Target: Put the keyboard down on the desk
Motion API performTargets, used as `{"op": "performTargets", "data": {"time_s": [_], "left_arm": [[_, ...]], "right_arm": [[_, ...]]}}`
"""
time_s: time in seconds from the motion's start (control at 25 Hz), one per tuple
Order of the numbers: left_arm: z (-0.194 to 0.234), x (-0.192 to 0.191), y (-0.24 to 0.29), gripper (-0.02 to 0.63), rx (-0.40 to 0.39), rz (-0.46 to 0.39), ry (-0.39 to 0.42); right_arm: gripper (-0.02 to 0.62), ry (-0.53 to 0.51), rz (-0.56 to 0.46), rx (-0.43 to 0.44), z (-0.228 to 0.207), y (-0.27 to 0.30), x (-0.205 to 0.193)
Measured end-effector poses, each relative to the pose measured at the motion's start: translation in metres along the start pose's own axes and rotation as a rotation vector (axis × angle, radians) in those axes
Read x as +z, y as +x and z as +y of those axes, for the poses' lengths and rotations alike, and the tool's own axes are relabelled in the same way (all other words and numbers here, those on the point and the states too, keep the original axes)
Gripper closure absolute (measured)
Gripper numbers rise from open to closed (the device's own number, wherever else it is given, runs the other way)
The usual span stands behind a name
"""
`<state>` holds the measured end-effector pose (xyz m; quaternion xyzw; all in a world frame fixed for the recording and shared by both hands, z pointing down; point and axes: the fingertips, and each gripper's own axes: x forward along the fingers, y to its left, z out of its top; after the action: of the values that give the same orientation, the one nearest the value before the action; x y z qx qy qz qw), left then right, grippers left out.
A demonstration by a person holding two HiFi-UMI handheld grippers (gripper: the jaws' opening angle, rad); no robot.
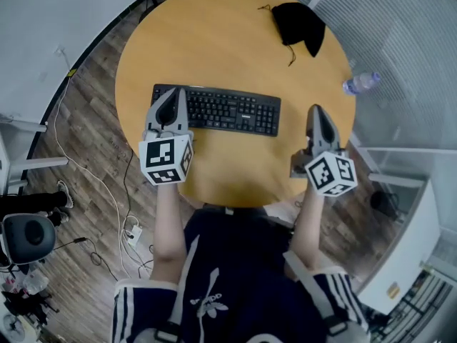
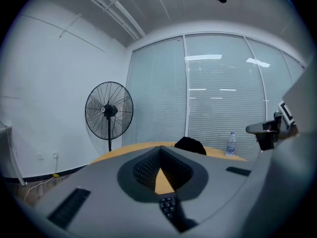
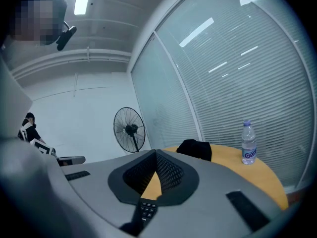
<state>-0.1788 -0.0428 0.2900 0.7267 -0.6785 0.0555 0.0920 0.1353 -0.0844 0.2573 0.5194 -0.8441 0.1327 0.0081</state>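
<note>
The black keyboard [image 1: 228,111] lies flat on the round wooden desk [image 1: 214,41], long side across the head view. My left gripper [image 1: 171,97] hovers over the keyboard's left end, jaws shut with nothing between them. My right gripper [image 1: 316,113] is just right of the keyboard's right end, near the desk's edge, also shut and empty. In the left gripper view the closed left gripper [image 2: 159,150] shows a few keyboard keys [image 2: 168,206] below its fingers. The right gripper view shows the same past the right gripper [image 3: 156,153], with keyboard keys [image 3: 145,210] beneath.
A black cloth pouch [image 1: 298,23] lies at the desk's far side. A water bottle [image 1: 360,83] stands at the right rim. A standing fan [image 2: 109,110] is beyond the desk by the blinds. Cables run over the wood floor at left.
</note>
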Motion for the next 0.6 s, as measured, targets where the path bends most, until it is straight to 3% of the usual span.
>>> {"op": "performTargets", "data": {"time_s": [0.24,0.6], "left_arm": [[-0.015,0.047,-0.035,0.604,0.003,-0.085,0.043],[-0.077,0.104,-0.116,0.604,-0.009,-0.205,0.090]], "right_arm": [[0.592,-0.039,-0.066,0.044,0.017,-0.035,0.040],[0.592,-0.130,-0.143,0.079,0.022,-0.120,0.088]]}}
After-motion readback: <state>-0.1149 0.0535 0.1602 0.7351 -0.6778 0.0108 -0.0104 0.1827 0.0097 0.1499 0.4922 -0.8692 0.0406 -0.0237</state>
